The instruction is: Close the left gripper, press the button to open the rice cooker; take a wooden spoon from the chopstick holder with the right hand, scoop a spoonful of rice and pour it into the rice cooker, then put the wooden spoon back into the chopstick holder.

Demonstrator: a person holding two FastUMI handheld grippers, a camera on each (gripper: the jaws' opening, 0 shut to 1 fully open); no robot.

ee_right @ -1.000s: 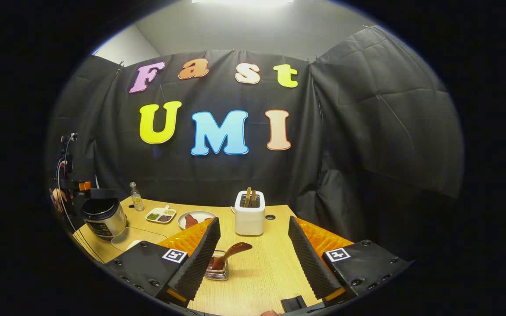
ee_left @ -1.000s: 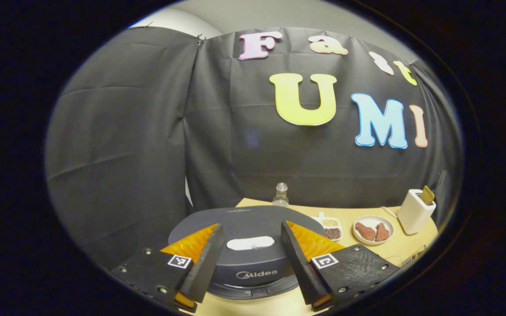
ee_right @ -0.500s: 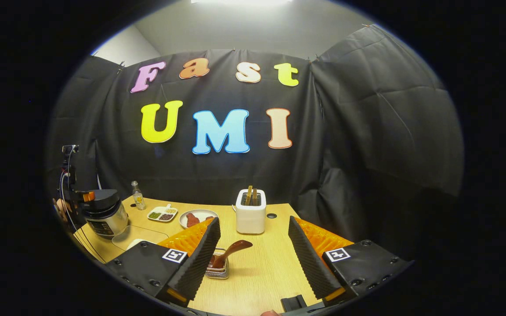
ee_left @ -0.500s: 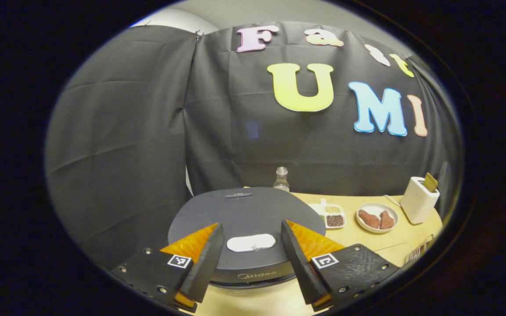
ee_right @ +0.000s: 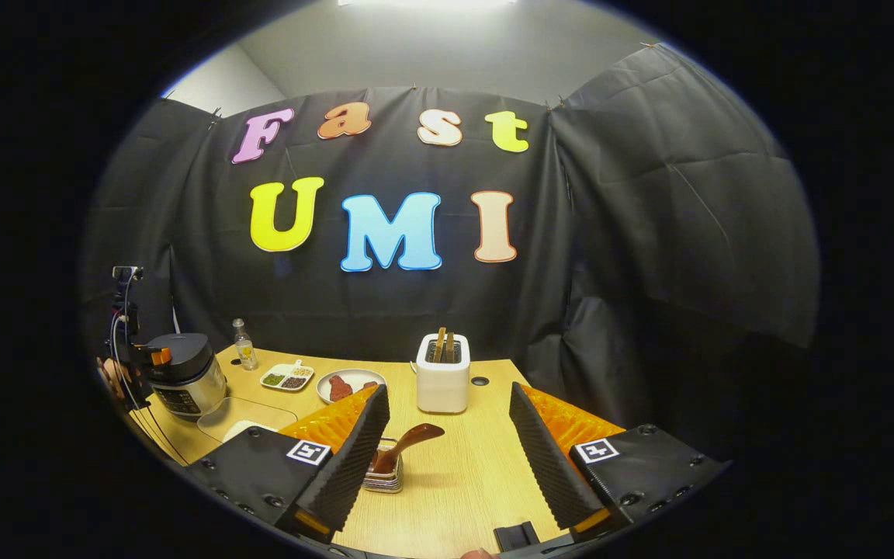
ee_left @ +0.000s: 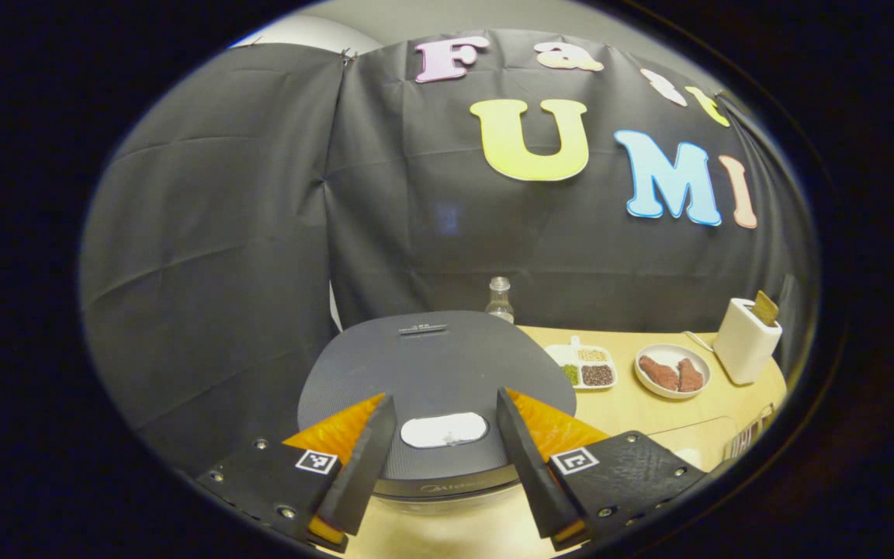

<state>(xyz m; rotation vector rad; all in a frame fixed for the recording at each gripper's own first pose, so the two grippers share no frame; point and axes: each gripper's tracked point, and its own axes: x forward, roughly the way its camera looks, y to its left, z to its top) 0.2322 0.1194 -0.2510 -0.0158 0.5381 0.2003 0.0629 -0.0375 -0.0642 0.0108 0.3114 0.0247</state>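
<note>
- Hovering my left gripper over the front of the rice cooker, fingers spread wide, its lid down and the pale button between them.
- My right gripper is released too, grasping nothing, above the table.
- I see the chopstick holder ahead with wooden handles standing in it.
- A brown spoon rests in a small dish near my right gripper.

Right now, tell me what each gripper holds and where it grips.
Nothing is held. The left gripper hangs open over the dark round rice cooker lid; the right gripper is open above the wooden table.
</note>
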